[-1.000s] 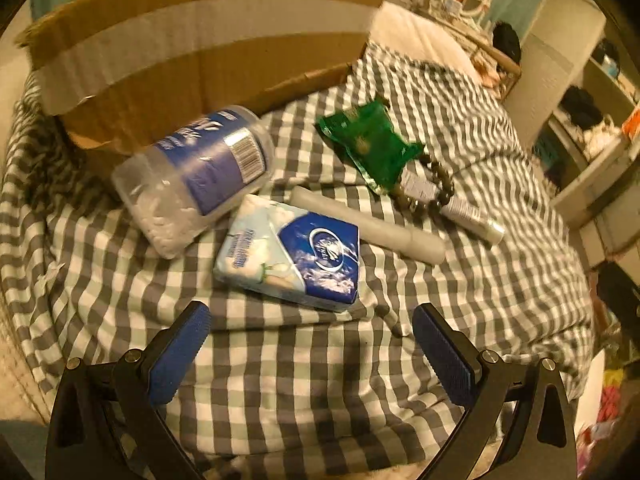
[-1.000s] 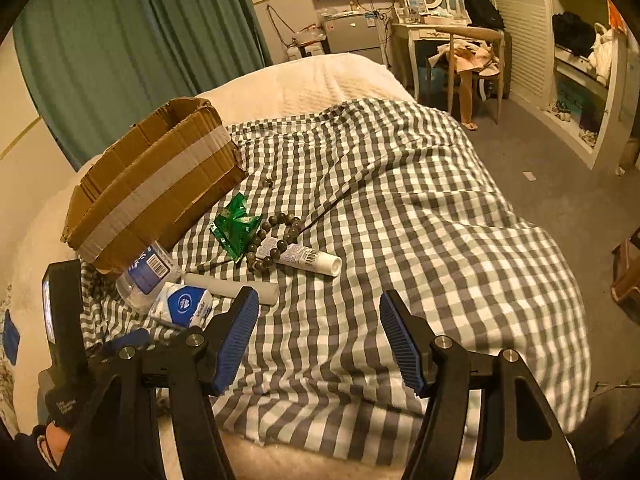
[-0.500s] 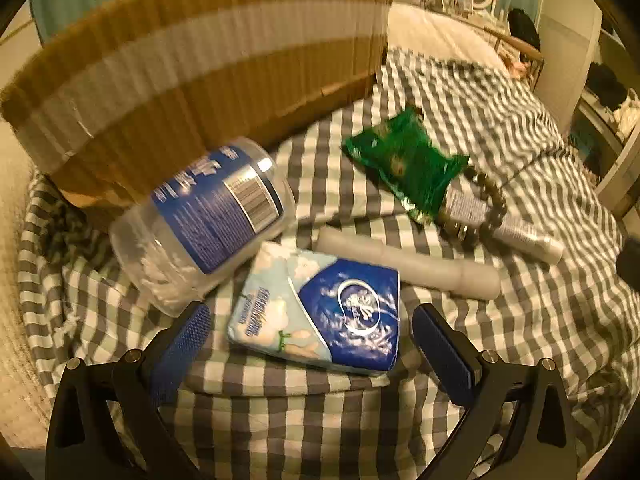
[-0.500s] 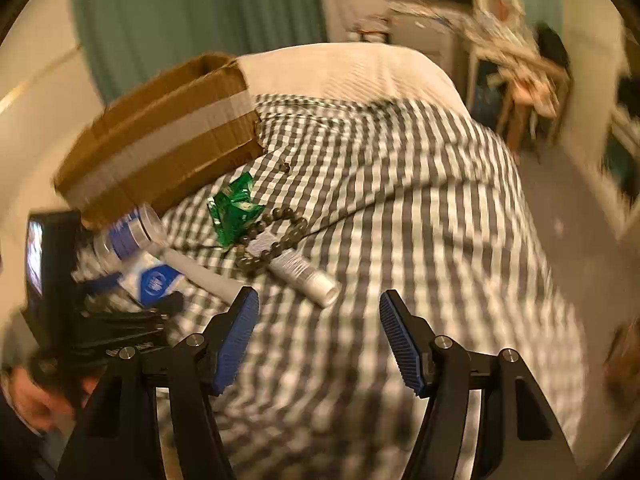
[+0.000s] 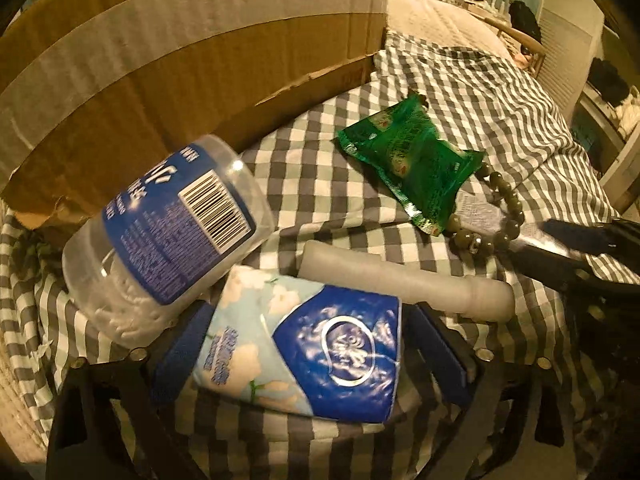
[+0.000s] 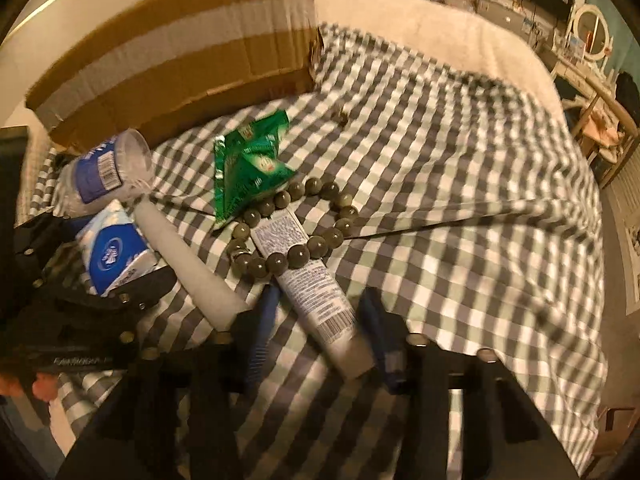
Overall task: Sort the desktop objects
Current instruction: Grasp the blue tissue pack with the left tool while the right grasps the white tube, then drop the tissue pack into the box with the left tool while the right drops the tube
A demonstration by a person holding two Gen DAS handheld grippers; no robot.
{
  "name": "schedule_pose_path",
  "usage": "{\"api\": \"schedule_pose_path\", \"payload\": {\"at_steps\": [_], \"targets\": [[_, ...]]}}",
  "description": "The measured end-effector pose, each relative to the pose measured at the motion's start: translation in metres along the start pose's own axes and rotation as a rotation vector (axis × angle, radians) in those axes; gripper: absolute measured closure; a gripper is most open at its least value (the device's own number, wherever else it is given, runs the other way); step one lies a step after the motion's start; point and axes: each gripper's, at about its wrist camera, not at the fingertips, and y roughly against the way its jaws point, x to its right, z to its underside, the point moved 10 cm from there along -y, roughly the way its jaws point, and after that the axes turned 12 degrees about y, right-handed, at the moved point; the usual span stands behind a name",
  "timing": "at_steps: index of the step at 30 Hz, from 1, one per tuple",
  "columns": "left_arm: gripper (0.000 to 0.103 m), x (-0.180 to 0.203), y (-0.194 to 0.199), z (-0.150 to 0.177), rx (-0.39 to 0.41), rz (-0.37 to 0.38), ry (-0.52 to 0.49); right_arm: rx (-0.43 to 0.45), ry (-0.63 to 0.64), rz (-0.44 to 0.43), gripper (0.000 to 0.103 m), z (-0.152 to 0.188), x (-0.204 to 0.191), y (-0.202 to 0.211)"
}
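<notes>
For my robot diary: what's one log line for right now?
left claw: open around tissue pack | right claw: open around tube | box: behind

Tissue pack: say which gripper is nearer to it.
Left. The left gripper has its open fingers on either side of the tissue pack; the right gripper is apart from it, straddling the white tube.

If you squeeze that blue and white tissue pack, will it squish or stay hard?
The tissue pack will probably squish: its glossy wrapper is already wrinkled and bulging. It likely weighs little. The left gripper straddles it, jaws open, and the shiny film might slip a bit.
</notes>
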Motion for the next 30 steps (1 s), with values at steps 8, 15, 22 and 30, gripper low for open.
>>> {"api": "schedule_pose_path", "payload": {"at_steps": [8,15,22,30], "targets": [[0.024,0.014,0.008,-0.001,0.049,0.023,-0.068,-0.055,0.022,0.03,0.078,0.006,-0.009,0.008],[0.024,0.003,0.022,-0.002,0.061,0.062,-0.005,-0.096,-0.009,0.117,0.079,0.02,-0.005,0.042],[0.024,0.005,0.037,-0.003,0.091,0.077,0.011,-0.157,-0.012,0.197,0.079,0.044,-0.012,0.075],[0.024,-0.004,0.085,-0.01,0.206,0.106,0.006,-0.102,-0.088,0.253,0.079,0.054,-0.019,0.128]]}}
